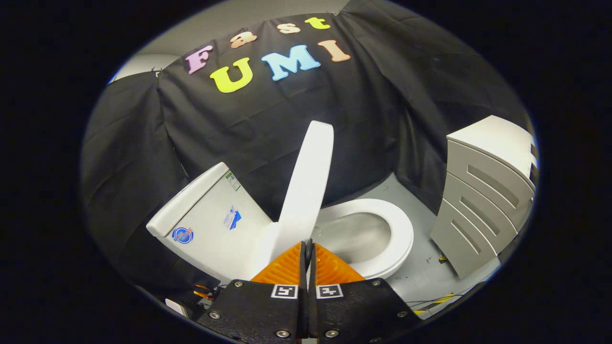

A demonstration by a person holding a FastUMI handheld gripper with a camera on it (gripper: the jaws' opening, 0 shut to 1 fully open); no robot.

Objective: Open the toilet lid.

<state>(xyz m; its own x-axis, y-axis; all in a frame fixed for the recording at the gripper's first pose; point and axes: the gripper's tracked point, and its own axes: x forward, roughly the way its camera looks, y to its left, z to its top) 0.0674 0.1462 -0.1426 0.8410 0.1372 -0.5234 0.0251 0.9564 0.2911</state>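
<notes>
A: Toilet (pixel 224 234), white, is the biggest thing ahead of me, its tank (pixel 205 215) off to one side with small stickers on its face.

B: And beside it?

A: A pale grey cabinet (pixel 483 200) with slotted fronts, standing on the grey floor (pixel 420 272), well apart from the bowl.

B: Where is the lid?

A: The toilet lid (pixel 308 181) stands raised, nearly upright and seen almost edge-on, between the tank and the bowl. The seat (pixel 397 229) lies flat around the open bowl beyond it.

B: Your gripper?

A: My gripper (pixel 309 248) has its orange fingers (pixel 284 267) pressed together, tips meeting with nothing between them. They sit just in front of the lid's lower edge; I cannot tell whether they touch it.
</notes>
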